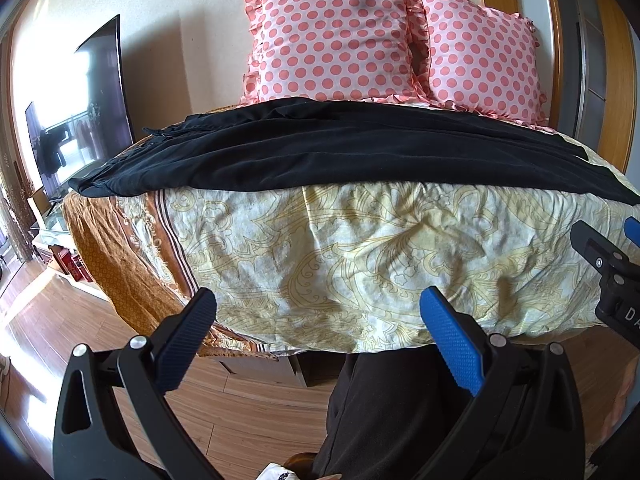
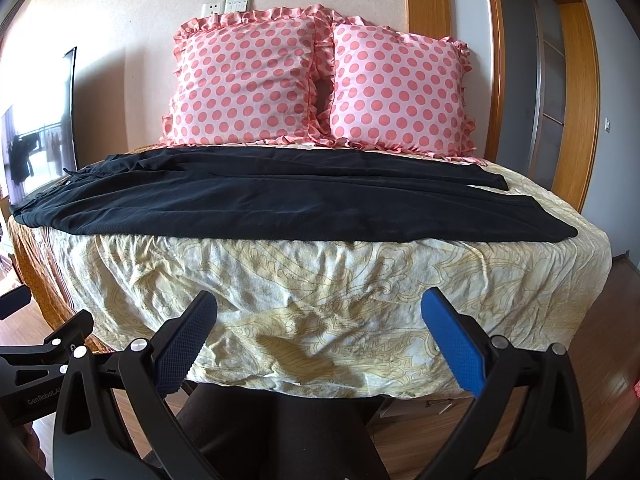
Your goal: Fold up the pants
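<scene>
Black pants [image 1: 320, 148] [image 2: 280, 204] lie spread flat across the bed, waistband at the left and the two leg ends at the right. My left gripper [image 1: 318, 308] is open, held off the bed's near edge and well short of the pants. My right gripper [image 2: 320, 312] is also open with nothing between its fingers, at a similar distance from the pants. The right gripper's body [image 1: 608, 264] shows at the right edge of the left wrist view. Part of the left gripper [image 2: 36, 360] shows at the lower left of the right wrist view.
The bed [image 2: 320, 300] wears a cream paisley cover with an orange border at the left. Two pink polka-dot pillows [image 1: 332, 40] [image 2: 400, 88] lean against the wall behind the pants. A television [image 1: 80, 112] stands left; a wooden door frame [image 2: 576, 92] right. A person's dark-clothed legs [image 2: 280, 432] are below.
</scene>
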Tool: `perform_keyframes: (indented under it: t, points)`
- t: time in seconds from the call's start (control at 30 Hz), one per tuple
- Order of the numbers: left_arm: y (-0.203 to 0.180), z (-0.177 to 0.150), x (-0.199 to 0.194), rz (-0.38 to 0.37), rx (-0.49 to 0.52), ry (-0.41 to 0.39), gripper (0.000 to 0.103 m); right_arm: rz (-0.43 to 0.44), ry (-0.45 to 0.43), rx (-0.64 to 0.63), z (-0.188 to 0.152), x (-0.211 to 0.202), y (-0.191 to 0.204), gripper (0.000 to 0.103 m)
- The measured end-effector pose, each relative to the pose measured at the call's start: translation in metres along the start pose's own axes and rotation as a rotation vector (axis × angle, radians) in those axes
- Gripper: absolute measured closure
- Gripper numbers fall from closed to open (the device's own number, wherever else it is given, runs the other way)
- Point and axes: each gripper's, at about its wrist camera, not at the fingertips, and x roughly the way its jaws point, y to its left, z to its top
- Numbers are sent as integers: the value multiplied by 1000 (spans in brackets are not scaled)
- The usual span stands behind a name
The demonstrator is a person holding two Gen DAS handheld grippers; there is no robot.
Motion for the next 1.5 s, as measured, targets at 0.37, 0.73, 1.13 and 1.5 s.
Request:
perform_keyframes:
  t: [0.37, 0.73, 1.13, 1.5]
  points:
    - [0, 1, 2, -1, 0, 0, 2, 1, 0, 1, 0, 0, 0, 1]
    - [-1, 1, 1, 0, 2, 2, 2, 1, 3, 0, 0, 0, 1, 1]
    - [3, -3, 4, 6, -4, 5, 2, 2, 6, 3, -3, 2, 0, 1]
    - [0, -7, 3, 6, -1, 6, 2, 2, 10, 7, -1, 1, 2, 1]
